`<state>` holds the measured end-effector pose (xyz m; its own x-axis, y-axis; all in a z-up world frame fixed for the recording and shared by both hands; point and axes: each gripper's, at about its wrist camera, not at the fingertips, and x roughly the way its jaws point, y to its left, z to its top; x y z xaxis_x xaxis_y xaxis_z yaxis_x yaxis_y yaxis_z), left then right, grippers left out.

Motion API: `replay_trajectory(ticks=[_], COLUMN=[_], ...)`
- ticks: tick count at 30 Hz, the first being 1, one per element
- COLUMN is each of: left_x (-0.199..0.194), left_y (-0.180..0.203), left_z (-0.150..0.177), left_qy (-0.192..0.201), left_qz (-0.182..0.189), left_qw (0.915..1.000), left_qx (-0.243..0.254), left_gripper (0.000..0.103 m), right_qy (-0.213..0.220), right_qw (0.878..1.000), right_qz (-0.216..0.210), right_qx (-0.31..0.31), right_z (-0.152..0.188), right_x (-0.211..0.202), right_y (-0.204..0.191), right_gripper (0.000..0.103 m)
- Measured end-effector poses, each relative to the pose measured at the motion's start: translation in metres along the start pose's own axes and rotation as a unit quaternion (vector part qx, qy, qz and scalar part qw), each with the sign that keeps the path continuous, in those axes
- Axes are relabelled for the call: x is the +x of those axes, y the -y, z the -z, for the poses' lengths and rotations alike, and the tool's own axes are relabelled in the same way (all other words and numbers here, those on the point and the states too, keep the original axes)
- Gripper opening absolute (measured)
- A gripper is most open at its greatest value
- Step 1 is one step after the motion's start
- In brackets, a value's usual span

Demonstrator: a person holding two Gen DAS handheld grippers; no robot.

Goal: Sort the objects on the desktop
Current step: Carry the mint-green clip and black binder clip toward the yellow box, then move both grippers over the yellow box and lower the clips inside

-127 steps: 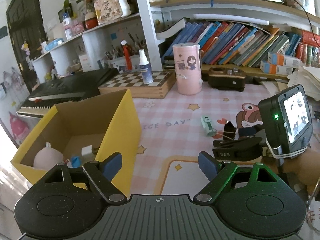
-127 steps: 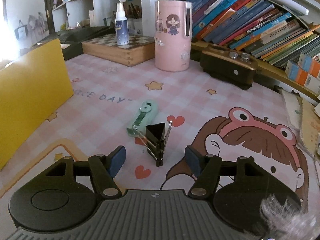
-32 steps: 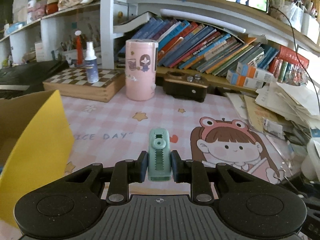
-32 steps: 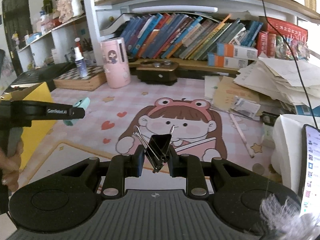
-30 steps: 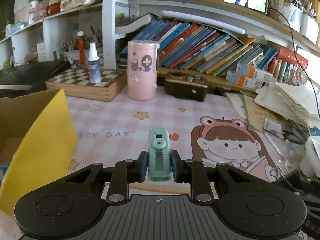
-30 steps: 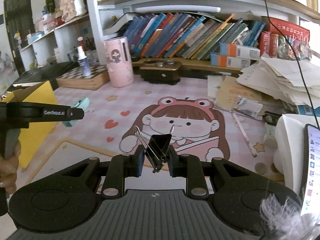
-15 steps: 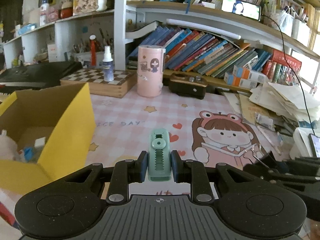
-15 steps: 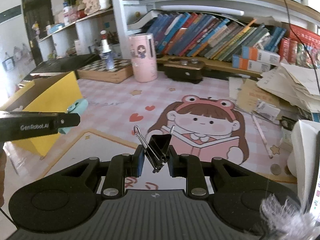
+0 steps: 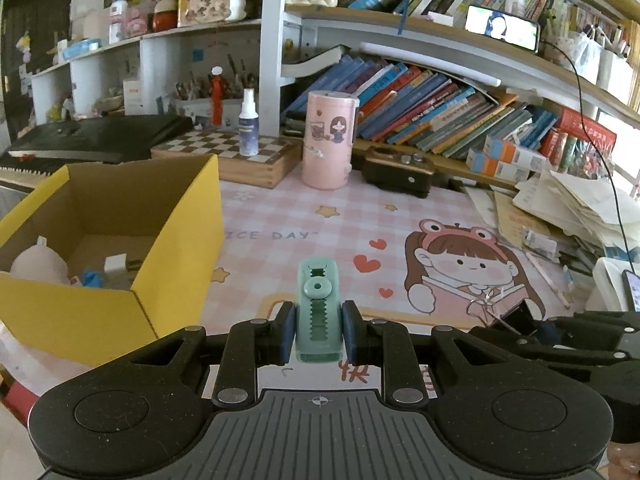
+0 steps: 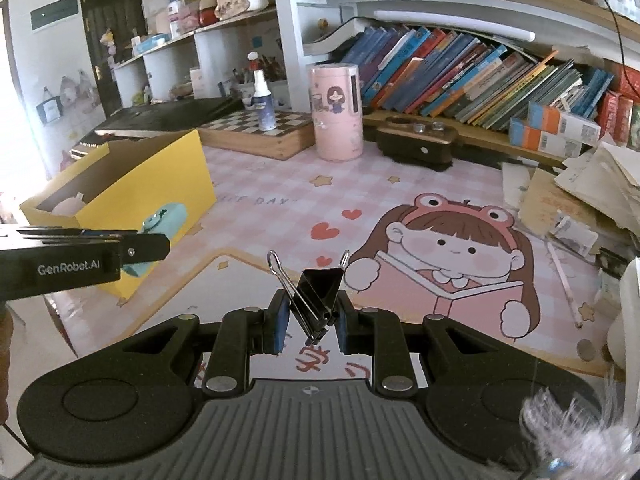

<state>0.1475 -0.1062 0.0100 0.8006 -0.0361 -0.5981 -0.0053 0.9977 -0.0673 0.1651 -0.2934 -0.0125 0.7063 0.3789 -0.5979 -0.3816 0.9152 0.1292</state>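
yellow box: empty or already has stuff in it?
Not empty. The yellow box is open-topped, and the left wrist view shows a pale pink rounded item, a small white block and a blue piece on its floor.

left gripper [image 10: 132,252] side: "GenRobot.AI" is printed
desk mat [image 9: 400,216]: "ICE DAY" is read, start hidden by yellow box [image 9: 176,240]

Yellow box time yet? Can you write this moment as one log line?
left hand-held gripper: shut on green tape dispenser | right hand-held gripper: shut on black binder clip | yellow box: open, neither item in yet
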Motion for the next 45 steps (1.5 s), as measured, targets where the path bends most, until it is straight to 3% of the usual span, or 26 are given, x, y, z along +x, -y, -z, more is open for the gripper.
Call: replay_trajectory(ticks=[8,24,36,45], left_x=[-0.011,-0.036,-0.074,-0.106], left_y=[-0.003,-0.029,-0.082,-0.14], left_z=[0.002,0.011,0.032,0.05], left_qy=[0.008,0.033,0.033,0.037], left_qz=[0.003,0.049,0.07,0.051], left_qw=[1.0,0.9982,0.9969,0.9979], left_qx=[0.003,0.007,0.008,-0.012], left_gripper=[0.023,0.023,0.023,0.023], right_qy=[0.01,0.031,0.034,0.037], right_qw=[1.0,0.999,0.998,0.998], right_qz=[-0.007,0.029,0.042,0.025], right_qx=[-0.005,-0.01,-0.019,-0.036], right_z=[0.0,0.004,0.019,0.028], right_x=[-0.005,-0.029,-0.047,-0.051], right_y=[-0.01,-0.049,-0.123,-0.188], right_gripper=[0.022,0.022,0.022,0.022])
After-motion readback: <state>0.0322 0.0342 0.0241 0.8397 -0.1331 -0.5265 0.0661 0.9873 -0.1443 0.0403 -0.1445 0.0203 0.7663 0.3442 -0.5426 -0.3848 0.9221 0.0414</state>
